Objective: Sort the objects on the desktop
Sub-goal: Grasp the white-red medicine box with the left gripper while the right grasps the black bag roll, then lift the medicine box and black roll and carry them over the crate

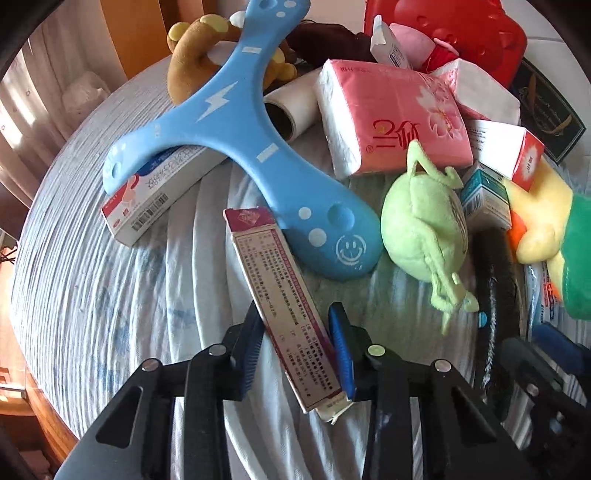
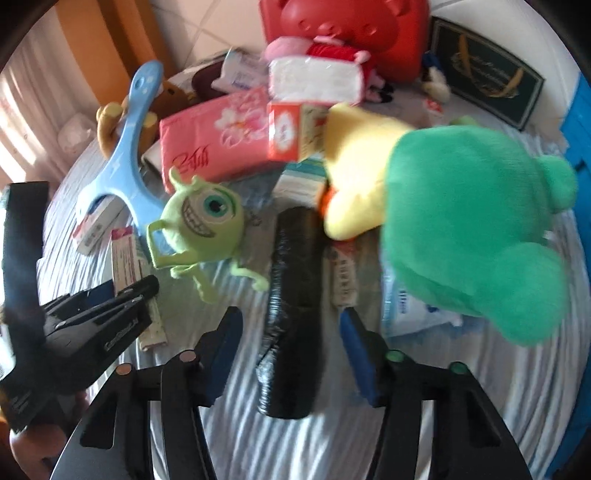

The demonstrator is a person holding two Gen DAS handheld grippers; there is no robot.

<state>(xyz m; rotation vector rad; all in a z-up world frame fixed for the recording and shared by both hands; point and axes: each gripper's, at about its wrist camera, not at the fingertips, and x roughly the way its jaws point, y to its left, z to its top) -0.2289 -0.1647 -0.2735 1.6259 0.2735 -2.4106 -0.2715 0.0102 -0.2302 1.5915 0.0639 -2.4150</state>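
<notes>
Striped cloth [image 1: 92,288] on table, crowded with toys and boxes. Left gripper [image 1: 300,347] pinching long red box [image 1: 280,295] near its near end, both pads [image 1: 341,350] on its sides, probably to lift it clear of blue boomerang [image 1: 236,122]. Right gripper [image 2: 291,350] spread on both sides of black roll [image 2: 291,295], pads not touching yet, likely lined up to grab. Green one-eyed toy [image 2: 199,218] just beside.

Ahead of the gripper lies a round table under a white cloth [image 1: 92,288] with pale blue stripes, its wooden rim [image 1: 44,410] showing at the lower left. Beyond it to the upper left stand orange-brown wooden panels [image 1: 122,33] and a sunlit curtain [image 2: 33,92] — pale floor tiles [image 2: 207,33] further ahead.
</notes>
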